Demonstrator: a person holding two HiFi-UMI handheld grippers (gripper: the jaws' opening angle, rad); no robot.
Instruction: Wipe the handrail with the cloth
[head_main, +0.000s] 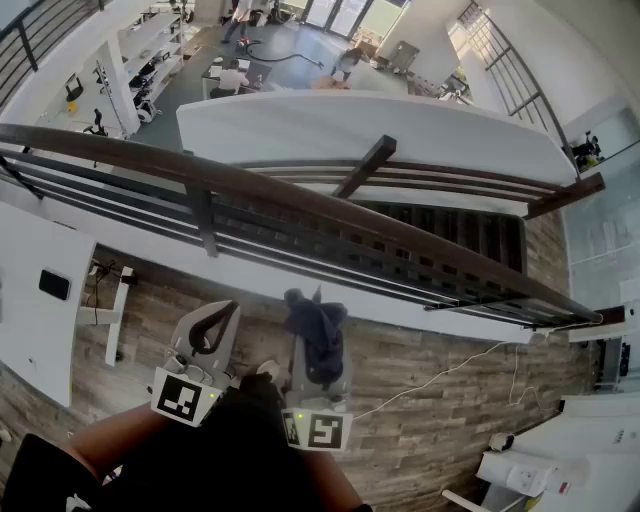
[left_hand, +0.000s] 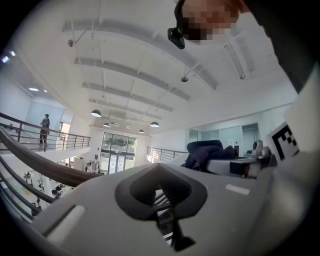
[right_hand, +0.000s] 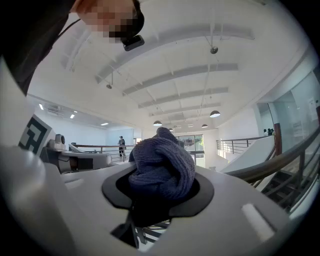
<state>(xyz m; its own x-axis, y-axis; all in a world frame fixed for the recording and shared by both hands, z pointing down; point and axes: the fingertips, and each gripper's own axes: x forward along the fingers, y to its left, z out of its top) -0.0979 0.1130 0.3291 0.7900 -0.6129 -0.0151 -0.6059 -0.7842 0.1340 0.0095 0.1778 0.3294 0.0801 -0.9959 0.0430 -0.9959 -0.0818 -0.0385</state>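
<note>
1. The right gripper (head_main: 314, 320) pinches a bunched dark-blue knitted cloth (right_hand: 162, 160).
2. The left gripper (head_main: 228, 310) has its jaw tips pressed together, with nothing between them.
3. The cloth hangs apart from the dark handrail (head_main: 300, 198), over the wooden floor (head_main: 430, 400).
4. The only print is the black-and-white square markers (head_main: 183, 396).

Navy ribbed-knit cloth (right_hand: 162, 167), dark brown handrail (head_main: 300, 200), weathered grey-brown wood-grain plank floor (head_main: 450, 400)

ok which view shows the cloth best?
Right gripper view: the cloth fills the centre, bunched between the jaws, knit visible. Head view shows a small dark lump short of the handrail. Left gripper view catches only its side.
</note>
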